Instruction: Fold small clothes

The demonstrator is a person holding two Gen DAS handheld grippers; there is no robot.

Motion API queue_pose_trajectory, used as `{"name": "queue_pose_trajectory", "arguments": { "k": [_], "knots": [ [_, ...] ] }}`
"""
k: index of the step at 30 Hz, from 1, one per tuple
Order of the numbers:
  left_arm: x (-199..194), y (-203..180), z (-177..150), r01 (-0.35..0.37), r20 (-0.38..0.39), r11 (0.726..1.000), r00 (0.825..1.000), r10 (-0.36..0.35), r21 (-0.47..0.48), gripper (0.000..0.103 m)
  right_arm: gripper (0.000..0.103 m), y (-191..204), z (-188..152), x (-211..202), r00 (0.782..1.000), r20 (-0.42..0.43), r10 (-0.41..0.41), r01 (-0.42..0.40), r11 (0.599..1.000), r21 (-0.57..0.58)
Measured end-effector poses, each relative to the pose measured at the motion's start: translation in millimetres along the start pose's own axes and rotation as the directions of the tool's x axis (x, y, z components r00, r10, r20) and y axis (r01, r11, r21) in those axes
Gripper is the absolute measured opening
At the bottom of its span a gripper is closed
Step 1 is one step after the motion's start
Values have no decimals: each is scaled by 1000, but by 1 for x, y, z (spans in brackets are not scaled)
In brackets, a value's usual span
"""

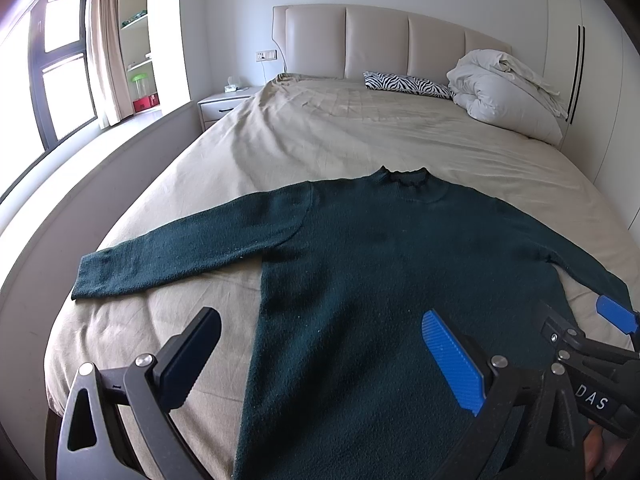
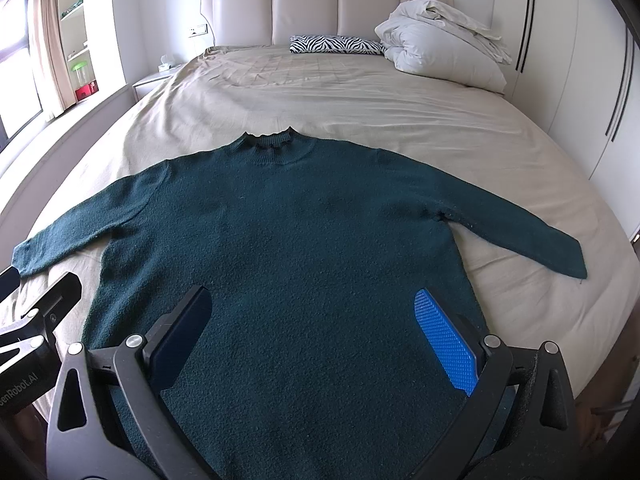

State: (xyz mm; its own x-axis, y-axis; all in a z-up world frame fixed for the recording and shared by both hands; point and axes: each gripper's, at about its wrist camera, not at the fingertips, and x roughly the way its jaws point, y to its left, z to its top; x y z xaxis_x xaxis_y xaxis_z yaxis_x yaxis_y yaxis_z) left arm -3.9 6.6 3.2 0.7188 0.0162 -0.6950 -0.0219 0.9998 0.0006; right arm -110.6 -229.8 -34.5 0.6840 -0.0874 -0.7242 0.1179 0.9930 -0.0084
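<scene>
A dark green knitted sweater (image 1: 380,264) (image 2: 304,248) lies flat and face-up on the bed, collar away from me, both sleeves spread out to the sides. My left gripper (image 1: 320,336) hangs open above the sweater's lower left edge, nothing between its fingers. My right gripper (image 2: 316,320) stands open over the lower middle of the sweater, also empty. The right gripper's blue pad (image 1: 616,314) shows at the right edge of the left wrist view. Part of the left gripper (image 2: 48,308) shows at the left edge of the right wrist view.
The beige bed sheet (image 2: 340,96) stretches to a padded headboard (image 2: 304,8). A zebra-print pillow (image 2: 336,45) and a bundled white duvet (image 2: 440,48) lie at the head. A nightstand (image 1: 224,106), shelves and a window stand at left; wardrobe doors (image 2: 580,60) at right.
</scene>
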Motion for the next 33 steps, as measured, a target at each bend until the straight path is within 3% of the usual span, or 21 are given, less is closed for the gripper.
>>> {"name": "queue_pose_trajectory", "arguments": {
  "k": [33],
  "knots": [
    [15,-3,-11,6,-22,1000,1000,-6,3,103,103,-2,-3,9,1000,-13,-6,6,1000,-1]
  ]
}}
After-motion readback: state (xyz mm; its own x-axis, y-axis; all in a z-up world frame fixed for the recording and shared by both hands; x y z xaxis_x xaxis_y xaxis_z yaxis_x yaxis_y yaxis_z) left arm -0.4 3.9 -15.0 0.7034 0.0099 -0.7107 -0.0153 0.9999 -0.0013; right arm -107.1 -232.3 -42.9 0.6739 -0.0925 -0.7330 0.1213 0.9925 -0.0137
